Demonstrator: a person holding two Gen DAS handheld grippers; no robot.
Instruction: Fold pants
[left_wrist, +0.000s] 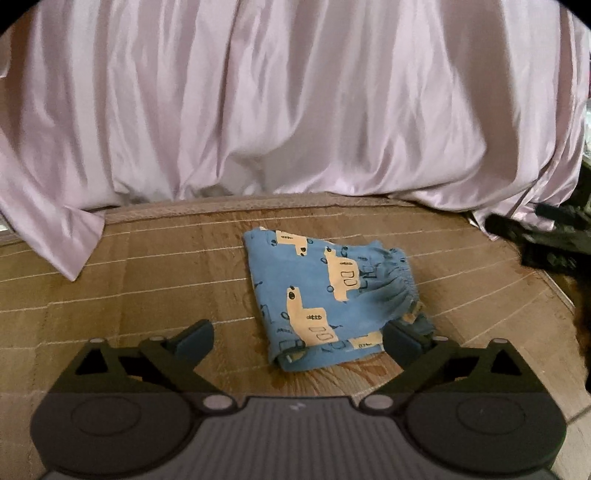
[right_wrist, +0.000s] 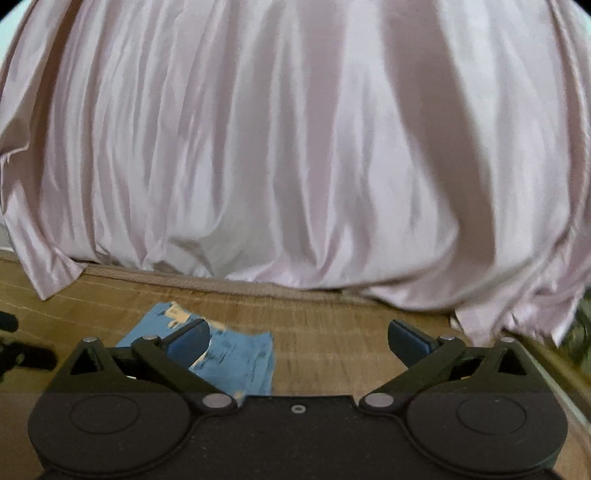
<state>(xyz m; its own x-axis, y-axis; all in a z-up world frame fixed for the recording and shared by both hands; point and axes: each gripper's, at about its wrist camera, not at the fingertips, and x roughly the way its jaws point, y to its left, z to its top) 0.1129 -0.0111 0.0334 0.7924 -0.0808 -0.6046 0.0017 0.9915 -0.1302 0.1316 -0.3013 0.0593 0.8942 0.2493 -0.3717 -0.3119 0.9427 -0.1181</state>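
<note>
A: In the left wrist view the pants (left_wrist: 328, 299) lie folded small on the mat (left_wrist: 129, 288); the left gripper (left_wrist: 298, 338) has its jaws wide apart, empty.

B: In the blurred right view the right gripper (right_wrist: 298, 338) also stands apart; the pants (right_wrist: 236, 358) lie near-left. Folding seems finished; next only withdrawing, perhaps.

In the right wrist view the pants (right_wrist: 236, 363) are smeared by blur, so the print can't really be made out, and their near edge is hidden behind the right tool (right_wrist: 298, 343). A dark thing (left_wrist: 554, 236) is cut off at the left wrist view's right edge, too blurry to be named.
</note>
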